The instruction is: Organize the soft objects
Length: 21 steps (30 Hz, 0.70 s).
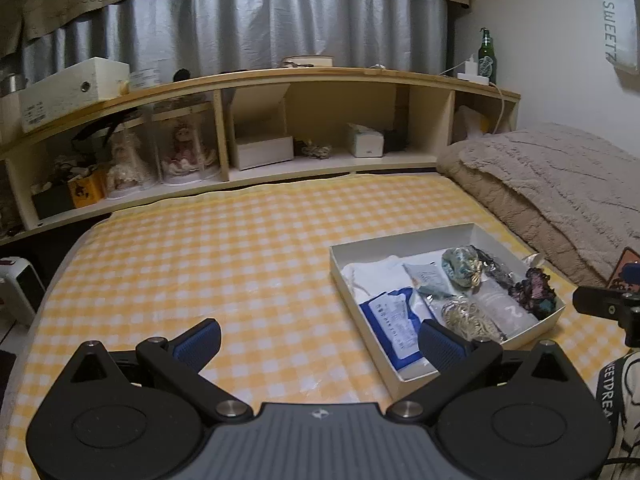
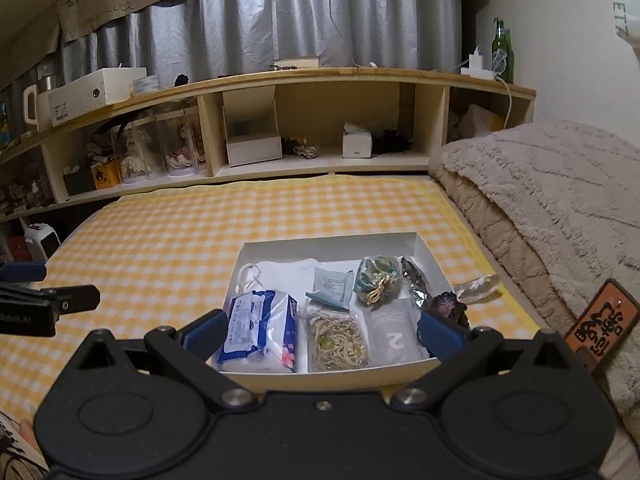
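Observation:
A shallow white box (image 1: 436, 233) (image 2: 332, 240) lies on the yellow checked bedspread (image 1: 208, 256) (image 2: 160, 240). Inside it lie a blue and white tissue pack (image 2: 260, 328) (image 1: 394, 326), a bag of beige cord (image 2: 338, 342) (image 1: 470, 320), a grey pouch marked 2 (image 2: 394, 338) (image 1: 506, 308), a patterned drawstring pouch (image 2: 378, 276) (image 1: 462, 266), a white cloth (image 2: 280, 272) and a dark scrunchie (image 2: 448, 306) (image 1: 534, 290). My left gripper (image 1: 320, 338) hovers open left of the box. My right gripper (image 2: 320, 332) hovers open over the box's near edge, holding nothing.
A folded beige blanket (image 1: 560, 184) (image 2: 552, 200) lies right of the box. A wooden shelf unit (image 2: 320, 76) with dolls, boxes and a green bottle (image 2: 502, 52) runs along the far side. A white heater (image 1: 18, 288) stands at the left edge. An orange tag (image 2: 602, 322) lies at right.

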Each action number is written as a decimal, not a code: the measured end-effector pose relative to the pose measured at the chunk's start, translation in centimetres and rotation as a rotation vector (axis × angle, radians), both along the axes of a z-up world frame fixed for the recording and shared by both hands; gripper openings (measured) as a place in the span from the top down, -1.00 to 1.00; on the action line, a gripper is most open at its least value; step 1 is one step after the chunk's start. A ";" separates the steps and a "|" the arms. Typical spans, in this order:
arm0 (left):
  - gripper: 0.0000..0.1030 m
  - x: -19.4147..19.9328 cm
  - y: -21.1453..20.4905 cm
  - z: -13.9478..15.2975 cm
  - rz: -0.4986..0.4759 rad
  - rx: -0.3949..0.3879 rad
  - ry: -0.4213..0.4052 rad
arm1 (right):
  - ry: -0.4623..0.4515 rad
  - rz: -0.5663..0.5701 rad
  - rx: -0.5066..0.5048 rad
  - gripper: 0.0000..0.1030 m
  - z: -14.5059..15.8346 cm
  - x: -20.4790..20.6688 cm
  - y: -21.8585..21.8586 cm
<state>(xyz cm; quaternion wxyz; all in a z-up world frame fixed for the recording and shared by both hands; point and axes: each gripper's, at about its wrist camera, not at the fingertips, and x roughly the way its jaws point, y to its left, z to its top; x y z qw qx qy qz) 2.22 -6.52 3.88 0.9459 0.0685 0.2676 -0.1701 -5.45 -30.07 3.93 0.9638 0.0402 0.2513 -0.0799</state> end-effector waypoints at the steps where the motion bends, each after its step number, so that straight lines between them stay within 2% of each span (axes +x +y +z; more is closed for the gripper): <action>1: -1.00 -0.2 0.1 -0.1 0.007 0.002 -0.002 | -0.004 0.000 -0.006 -1.00 0.0 -0.2 0.2; 7: -1.00 -1.0 0.6 -0.6 0.017 -0.013 -0.017 | -0.027 -0.019 -0.053 -1.00 -0.6 -1.0 0.9; 21: -1.00 -1.1 0.5 -2.0 0.014 -0.011 -0.008 | -0.030 -0.033 -0.055 -1.00 -1.7 -1.1 1.4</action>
